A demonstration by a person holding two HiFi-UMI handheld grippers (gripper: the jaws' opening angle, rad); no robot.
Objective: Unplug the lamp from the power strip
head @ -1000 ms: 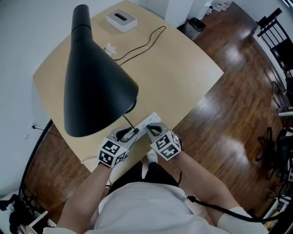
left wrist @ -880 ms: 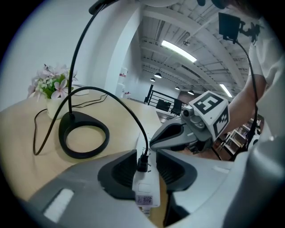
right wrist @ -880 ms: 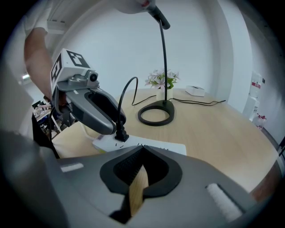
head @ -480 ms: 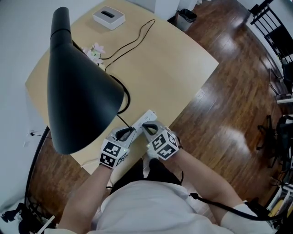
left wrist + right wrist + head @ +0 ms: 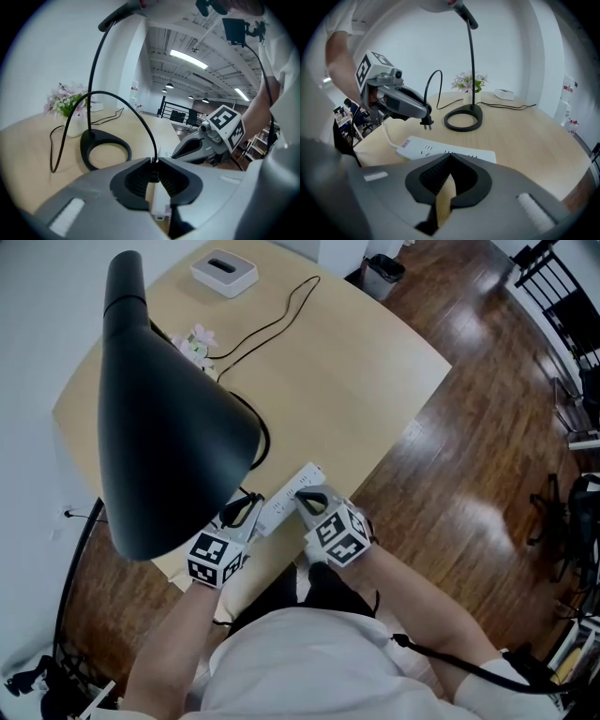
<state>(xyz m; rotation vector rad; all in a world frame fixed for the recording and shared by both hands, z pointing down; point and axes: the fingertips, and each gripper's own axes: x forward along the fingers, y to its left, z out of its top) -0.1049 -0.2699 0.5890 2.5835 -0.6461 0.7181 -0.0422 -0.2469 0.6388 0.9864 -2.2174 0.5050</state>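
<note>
The black lamp's shade [image 5: 164, 418] fills the left of the head view; its ring base [image 5: 463, 117] stands on the table. The white power strip [image 5: 286, 493] lies at the table's near edge. My left gripper [image 5: 251, 504] is shut on the lamp's black plug [image 5: 425, 123], which hangs in the air above the left end of the strip [image 5: 440, 149], prongs down and clear of the sockets. The lamp cord [image 5: 136, 112] arcs up from my left gripper [image 5: 153, 161]. My right gripper [image 5: 309, 498] is shut with nothing between its pads, its tips down at the strip.
A white box [image 5: 223, 273] and a small vase of flowers [image 5: 195, 341] stand at the table's far side, with a thin black cable [image 5: 281, 320] running between them. A bin [image 5: 380, 276] stands on the wood floor beyond the table [image 5: 375, 381].
My left gripper has shut on the plug and moved left, away from the strip, with the plug now out of its socket. The right gripper has stayed at the strip.
</note>
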